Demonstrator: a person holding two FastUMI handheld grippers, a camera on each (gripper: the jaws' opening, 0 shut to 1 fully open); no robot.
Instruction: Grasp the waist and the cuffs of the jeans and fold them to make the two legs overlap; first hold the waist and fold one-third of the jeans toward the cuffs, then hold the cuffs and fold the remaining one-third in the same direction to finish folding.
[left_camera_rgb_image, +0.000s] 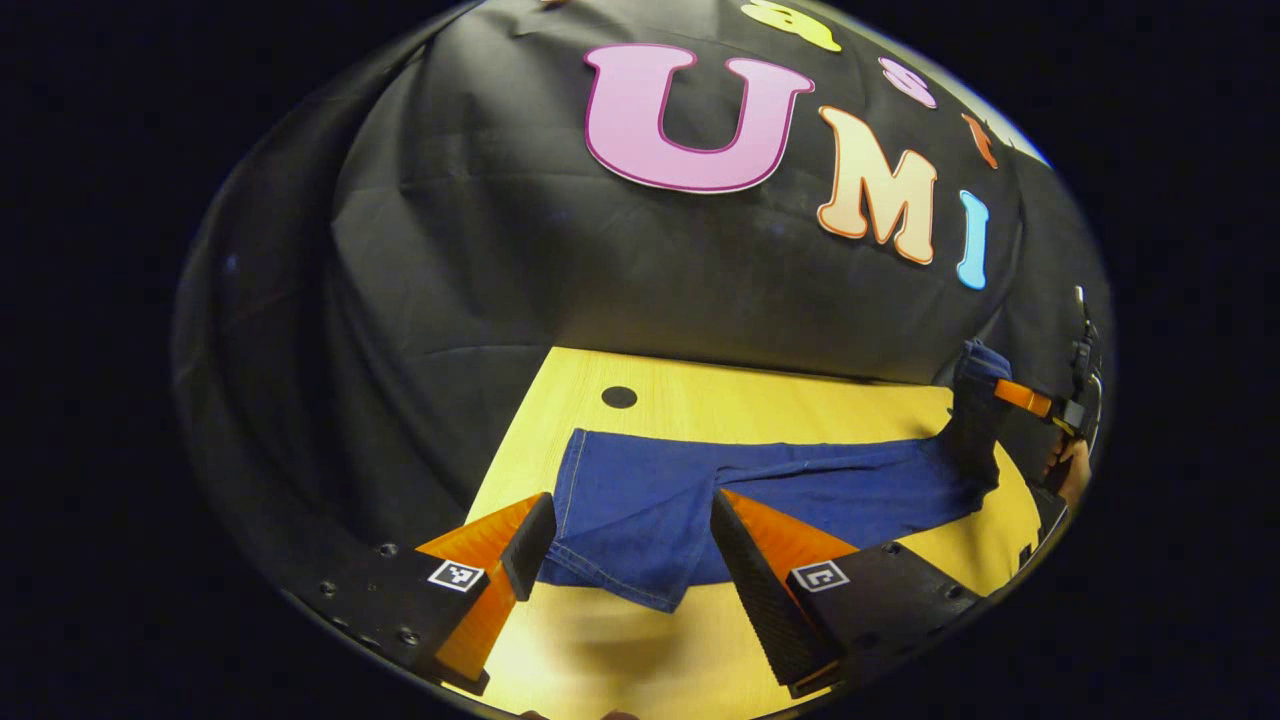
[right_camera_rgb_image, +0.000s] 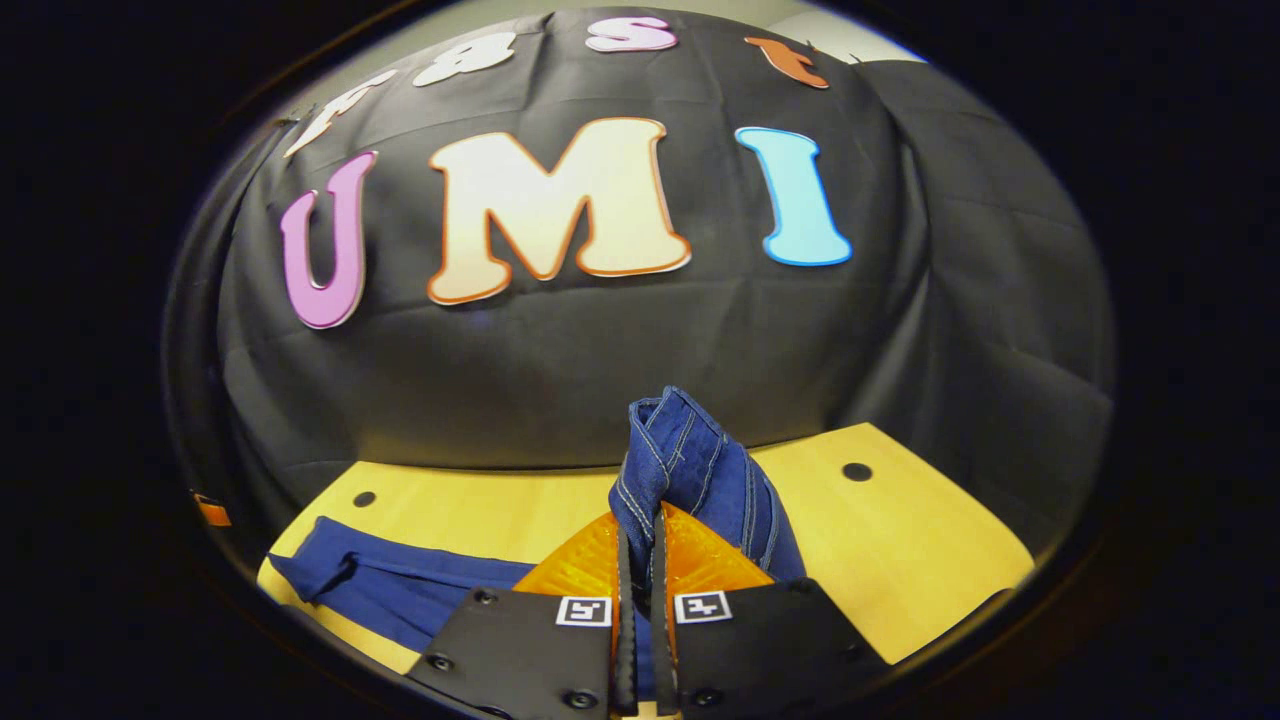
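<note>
Leg-overlap step: the right hand-held gripper (right_camera_rgb_image: 640, 560) pinches one lifted end of the jeans (left_camera_rgb_image: 760, 485); the left hand-held gripper (left_camera_rgb_image: 625, 545) gapes wide (nothing held) over the other end and must close there next.

- The left gripper (left_camera_rgb_image: 625, 545) has two wedge-shaped fingers with ribbed pads on their inner faces.
- Each finger sits on a black plate dotted with round screws, and each plate bears a small square black-and-white marker.
- The right gripper (right_camera_rgb_image: 640, 560) has the same black plates, screws and square markers; its wedges show a fine textured surface.
</note>
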